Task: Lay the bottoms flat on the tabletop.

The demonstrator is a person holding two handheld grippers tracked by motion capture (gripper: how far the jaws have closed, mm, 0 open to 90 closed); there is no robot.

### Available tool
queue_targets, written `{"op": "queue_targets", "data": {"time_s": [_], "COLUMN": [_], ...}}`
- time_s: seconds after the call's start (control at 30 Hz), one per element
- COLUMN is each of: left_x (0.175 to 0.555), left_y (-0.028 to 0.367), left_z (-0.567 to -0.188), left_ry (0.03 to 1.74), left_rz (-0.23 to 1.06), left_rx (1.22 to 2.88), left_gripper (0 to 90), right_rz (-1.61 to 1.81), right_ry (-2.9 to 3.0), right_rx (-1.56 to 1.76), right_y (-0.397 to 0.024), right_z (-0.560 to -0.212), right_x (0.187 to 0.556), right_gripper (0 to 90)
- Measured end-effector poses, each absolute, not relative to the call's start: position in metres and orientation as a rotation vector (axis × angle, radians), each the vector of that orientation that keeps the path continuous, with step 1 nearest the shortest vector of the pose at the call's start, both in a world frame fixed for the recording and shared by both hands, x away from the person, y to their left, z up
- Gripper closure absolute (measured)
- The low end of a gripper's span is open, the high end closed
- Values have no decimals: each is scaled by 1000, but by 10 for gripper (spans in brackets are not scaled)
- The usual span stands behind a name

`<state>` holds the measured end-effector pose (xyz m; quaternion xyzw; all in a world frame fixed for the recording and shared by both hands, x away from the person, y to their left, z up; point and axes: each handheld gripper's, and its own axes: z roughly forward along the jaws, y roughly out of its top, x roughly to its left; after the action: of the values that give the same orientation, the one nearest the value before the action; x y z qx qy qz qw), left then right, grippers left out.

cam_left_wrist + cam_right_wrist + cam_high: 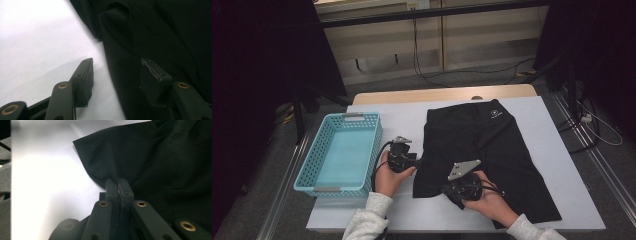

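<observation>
While your right gripper (119,185) is clamped on the near left corner of the black shorts (482,150) (spread mid-surface), your left gripper (117,72) stands apart, straddling their left edge; the long axis runs away from you.

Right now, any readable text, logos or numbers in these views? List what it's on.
No text can be read in any view.
Small white logo near the top edge of the black garment, high view: too small and blurred to read.
Blue basket, white table, left tongs and right tongs: no markings visible.
</observation>
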<state>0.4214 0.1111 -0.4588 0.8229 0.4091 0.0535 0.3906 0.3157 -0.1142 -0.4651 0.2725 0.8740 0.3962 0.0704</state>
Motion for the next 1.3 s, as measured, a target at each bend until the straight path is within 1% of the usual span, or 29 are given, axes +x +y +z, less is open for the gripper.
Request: {"op": "queue_targets", "data": {"time_s": [0.17,0.23,0.3,0.33,0.4,0.43,0.47,0.5,0.53,0.6,0.63,0.67,0.7,0.73,0.8,0.9,0.97,1.0,1.03,1.13,1.17,1.3], "left_x": [422,421,420,419,419,419,419,419,419,419,419,419,419,419,419,419,418,418,418,416,416,415], "left_y": [109,108,106,105,104,104,104,105,105,106,105,105,105,105,106,106,107,108,108,108,108,109], "left_z": [-459,-459,-458,-458,-459,-459,-459,-459,-459,-460,-460,-460,-459,-459,-459,-458,-458,-458,-457,-457,-457,-456], "left_ry": [1042,1037,1022,1017,1026,1024,1027,1033,1033,1045,1047,1045,1050,1052,1057,1068,1075,1072,1068,1079,1082,1080], "left_rz": [130,138,122,125,99,104,94,87,86,84,83,84,82,81,81,70,70,62,61,46,50,47], "left_rx": [2089,2100,2115,2121,2117,2126,2126,2126,2125,2118,2118,2120,2118,2117,2121,2121,2120,2128,2135,2133,2134,2126], "left_gripper": [488,523,588,603,722,744,784,819,842,866,873,884,887,889,892,893,893,893,893,894,894,887], "right_rz": [1202,1202,1209,1209,1219,1223,1227,1235,1244,1277,1295,1313,1323,1315,1267,1189,1158,1168,1167,1177,1186,1190], "right_ry": [2669,2676,2680,2683,2677,2675,2666,2667,2665,2621,2606,2577,2553,2540,2527,2514,2509,2508,2511,2526,2535,2557], "right_rx": [783,768,758,749,743,744,737,733,726,748,743,734,760,802,819,834,831,832,831,840,847,861], "right_y": [-114,-114,-113,-113,-112,-111,-111,-110,-110,-109,-109,-108,-107,-106,-103,-98,-97,-97,-98,-99,-99,-100], "right_z": [-465,-465,-465,-465,-465,-464,-463,-462,-460,-456,-454,-452,-452,-453,-457,-465,-470,-471,-470,-470,-470,-468], "right_x": [306,302,300,299,298,298,298,298,298,300,301,302,305,308,314,321,322,322,322,323,324,323], "right_gripper": [888,888,887,886,869,826,757,731,684,557,540,495,474,471,423,431,500,572,618,811,853,889]}}
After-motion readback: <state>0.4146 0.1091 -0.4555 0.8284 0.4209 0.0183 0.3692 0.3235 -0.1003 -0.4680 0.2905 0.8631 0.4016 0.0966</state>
